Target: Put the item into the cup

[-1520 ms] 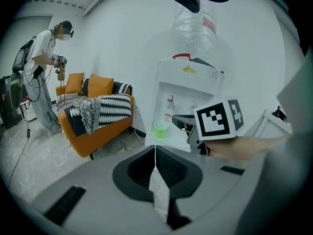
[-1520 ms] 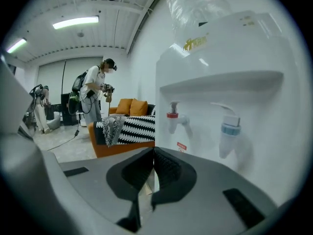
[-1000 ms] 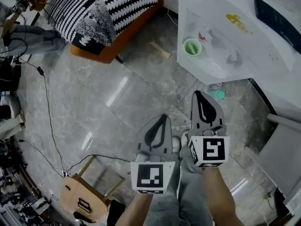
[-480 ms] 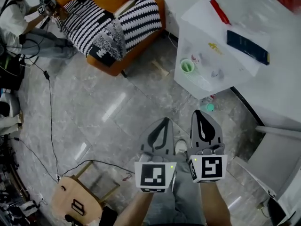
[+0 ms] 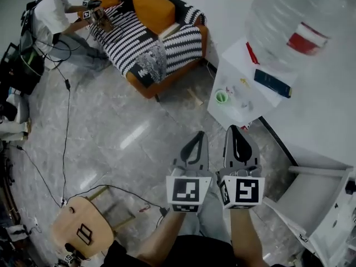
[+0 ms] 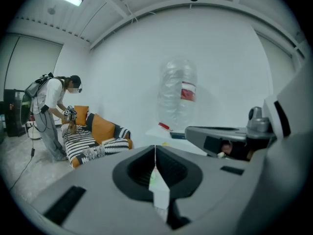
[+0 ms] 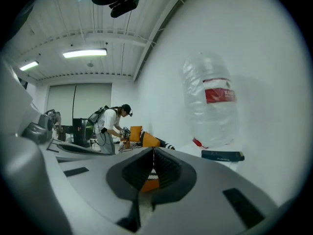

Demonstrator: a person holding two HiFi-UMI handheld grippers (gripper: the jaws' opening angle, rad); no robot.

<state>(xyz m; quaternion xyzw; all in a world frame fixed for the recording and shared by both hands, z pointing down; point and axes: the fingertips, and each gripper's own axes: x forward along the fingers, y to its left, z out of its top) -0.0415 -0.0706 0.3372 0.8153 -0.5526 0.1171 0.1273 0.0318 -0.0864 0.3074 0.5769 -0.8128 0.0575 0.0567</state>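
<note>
A small green cup (image 5: 221,97) stands near the front corner of a white table (image 5: 233,71). Beside it lie a few small pale items (image 5: 245,102), too small to tell apart. My left gripper (image 5: 198,136) and right gripper (image 5: 236,129) hang side by side over the floor, well short of the table. Both are shut with nothing between the jaws. In the left gripper view the jaws (image 6: 155,153) meet in a thin line. The right gripper view shows its jaws (image 7: 153,156) closed the same way.
A big clear water bottle (image 5: 295,21) with a red label, a dark flat book (image 5: 272,83) and a red pen (image 5: 251,53) are on the table. An orange sofa (image 5: 150,43), a person (image 5: 53,15), a wooden stool (image 5: 83,235), a white chair (image 5: 311,204) and floor cables (image 5: 65,121) surround me.
The head view has tilted up and taken in more of the room, so the table and cup look smaller and farther. Both grippers stay shut, side by side.
</note>
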